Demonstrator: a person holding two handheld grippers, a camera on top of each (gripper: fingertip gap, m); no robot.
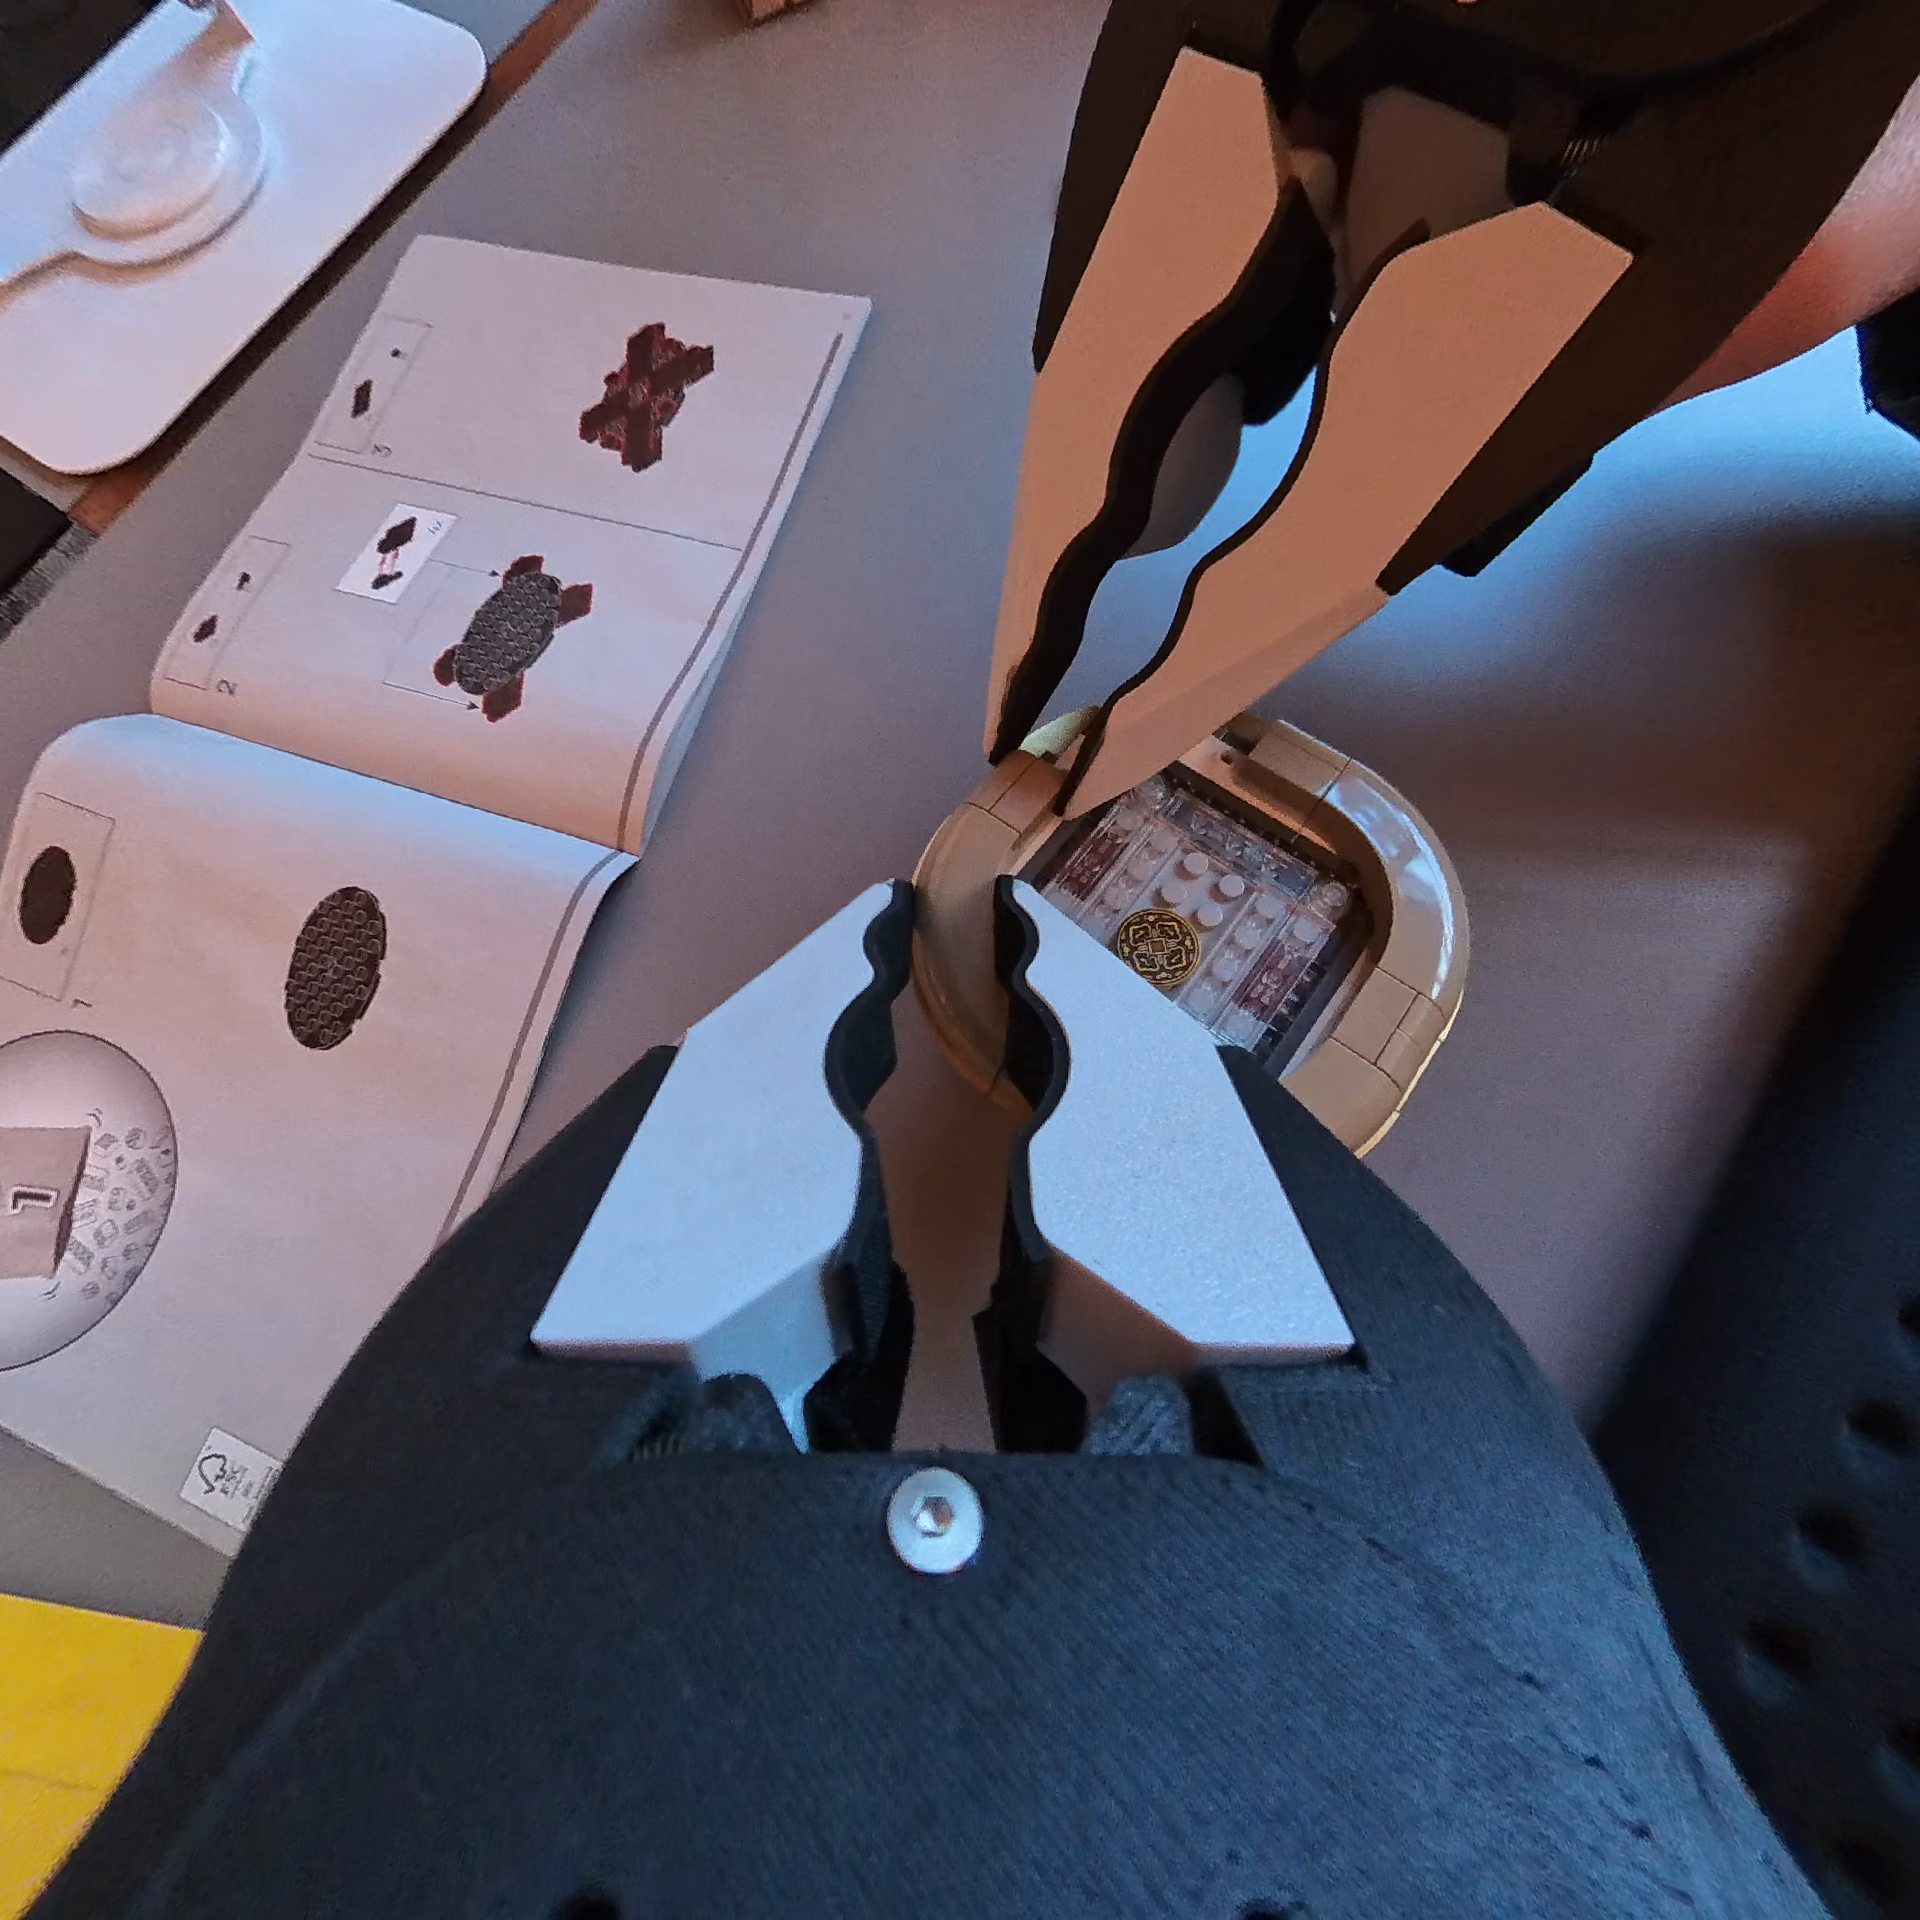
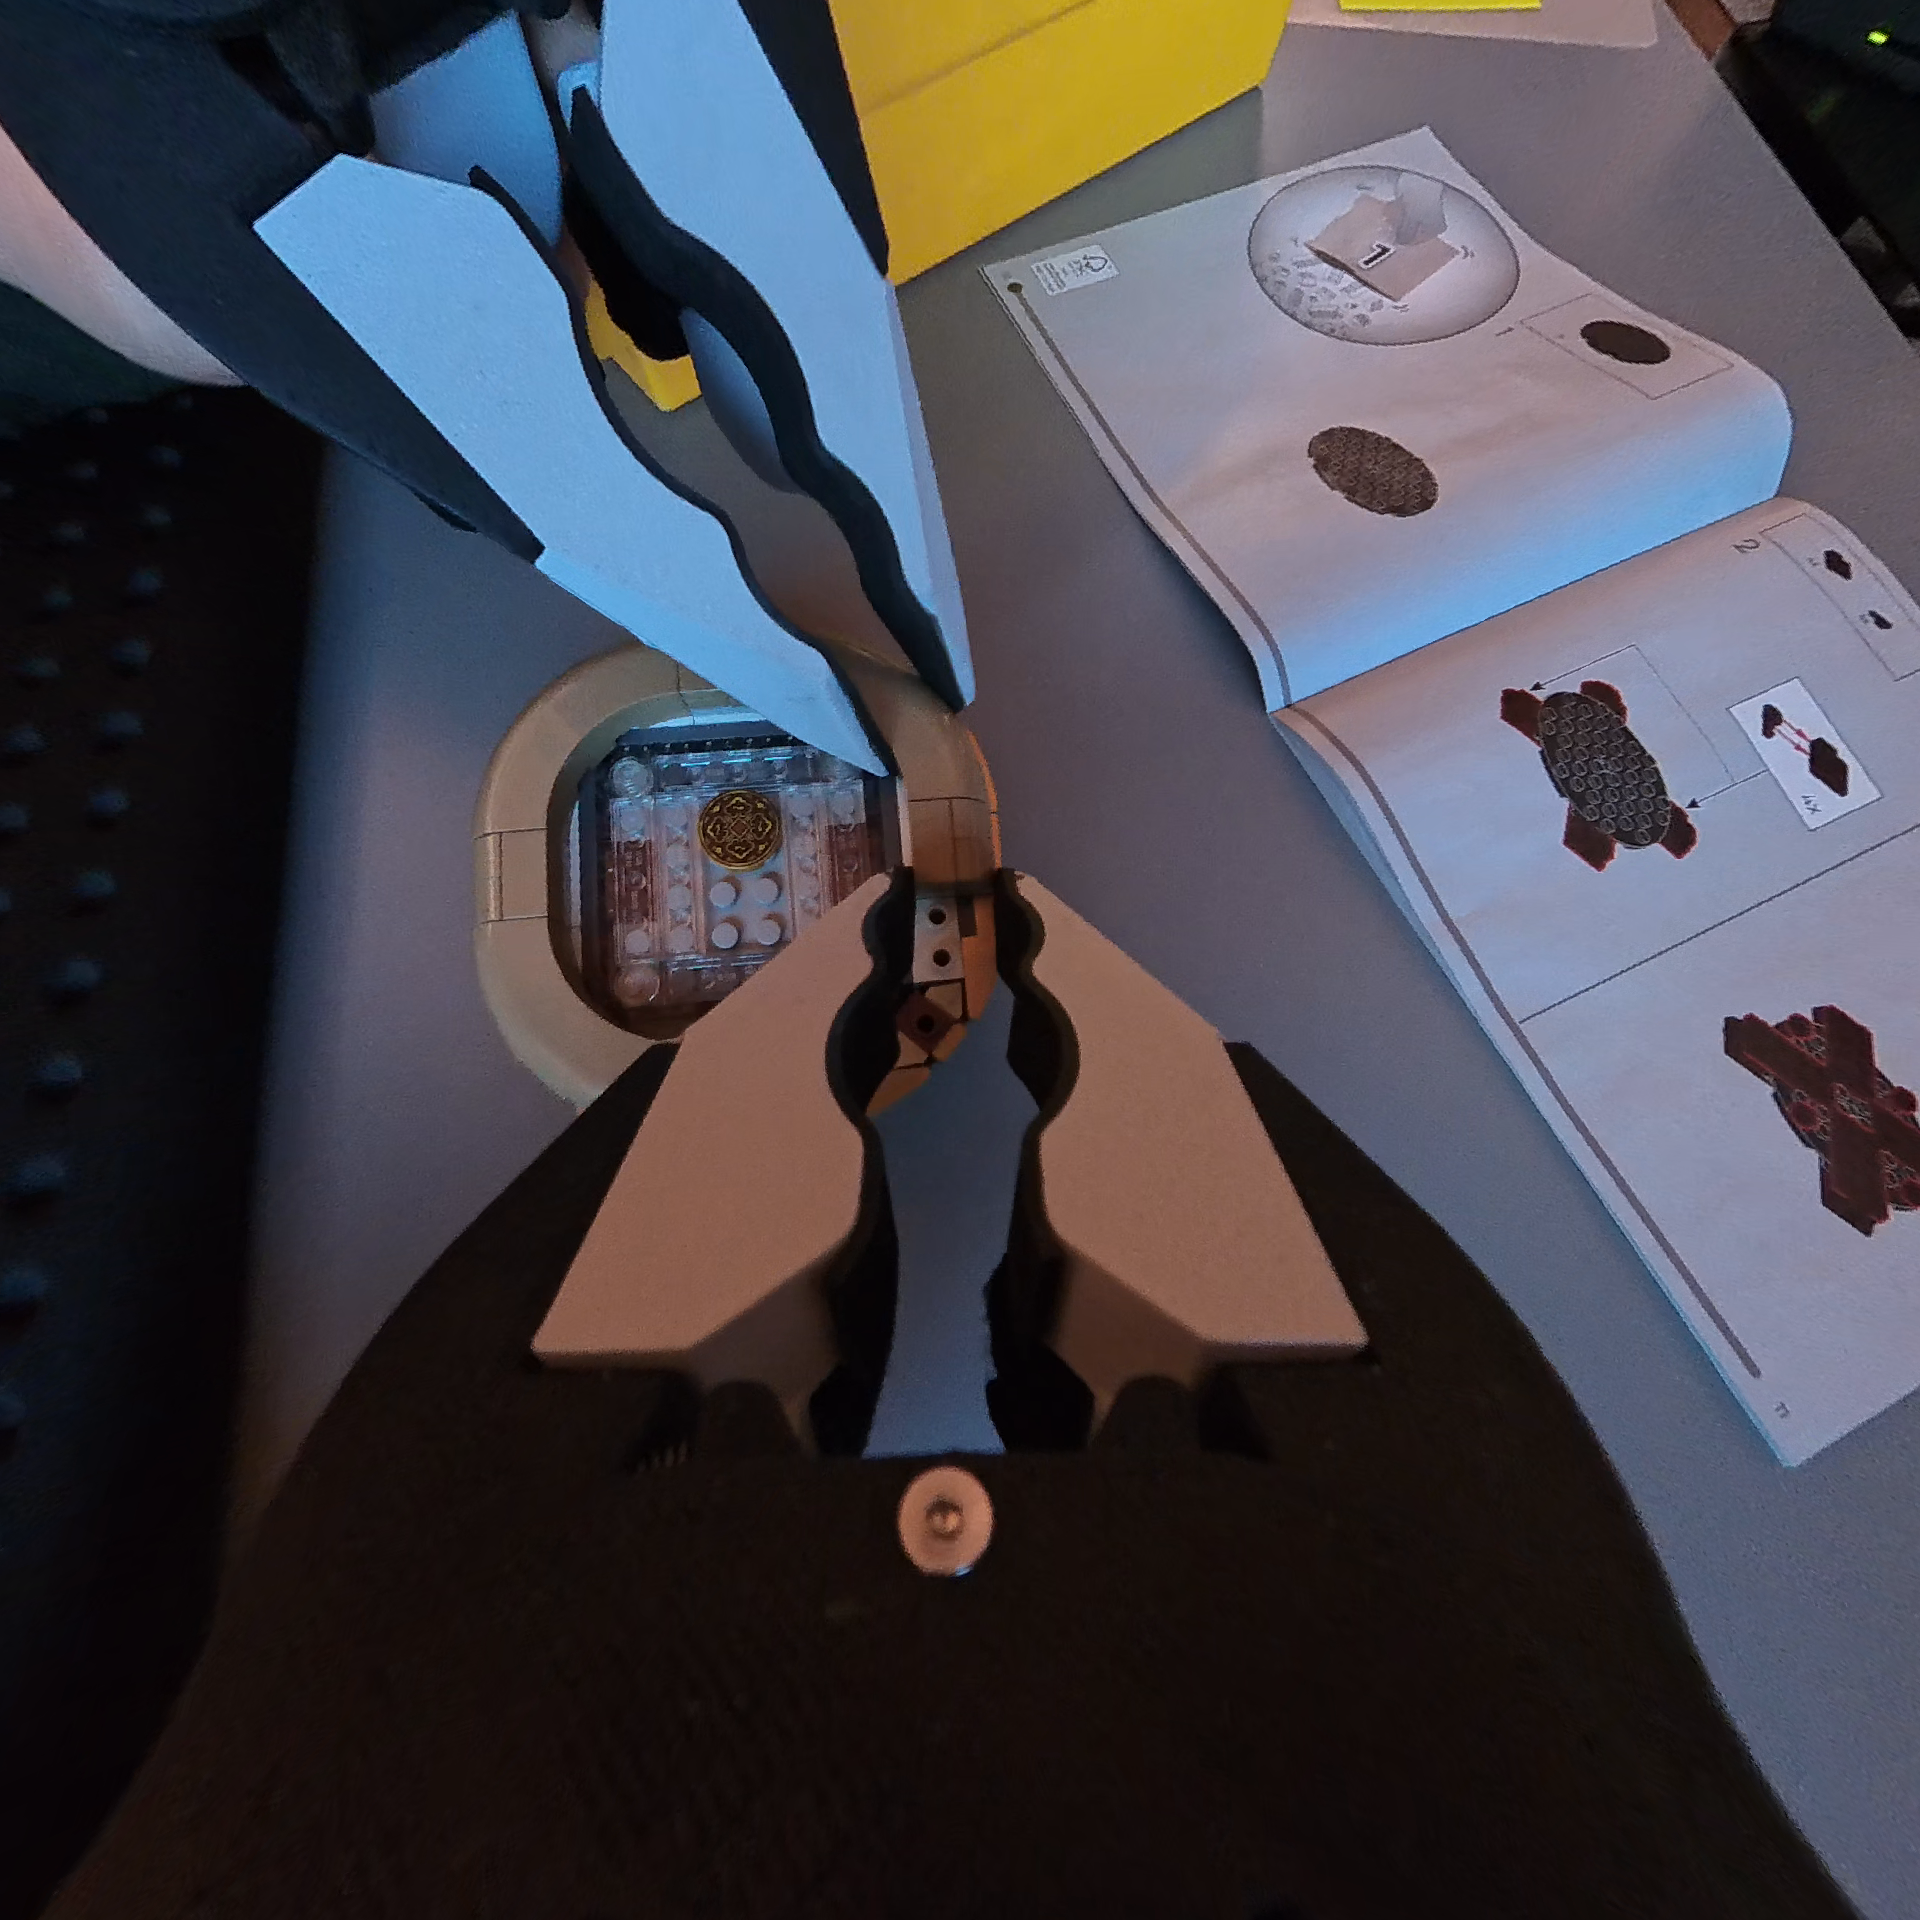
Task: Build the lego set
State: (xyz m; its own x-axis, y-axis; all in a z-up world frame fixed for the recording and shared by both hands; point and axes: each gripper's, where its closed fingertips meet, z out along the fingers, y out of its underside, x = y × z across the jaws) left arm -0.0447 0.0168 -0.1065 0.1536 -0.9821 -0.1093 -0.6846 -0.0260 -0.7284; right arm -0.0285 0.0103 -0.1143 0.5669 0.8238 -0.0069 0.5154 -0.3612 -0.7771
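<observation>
the tan lego build [image 1: 1392, 1049], a rounded ring of bricks around a clear studded floor with a gold round tile [image 1: 1156, 943], sits on the grey table [image 1: 1662, 831]. the left gripper [image 1: 954, 896] has its fingers clamped across the ring's wall at the build's 9 o'clock. the right gripper [image 1: 1023, 764] comes in from 12 o'clock, tips nearly together on the wall's top edge. an open instruction booklet [image 1: 499, 582] lies just beside the build at 9 o'clock, a yellow box [image 2: 1039, 104] beyond it.
</observation>
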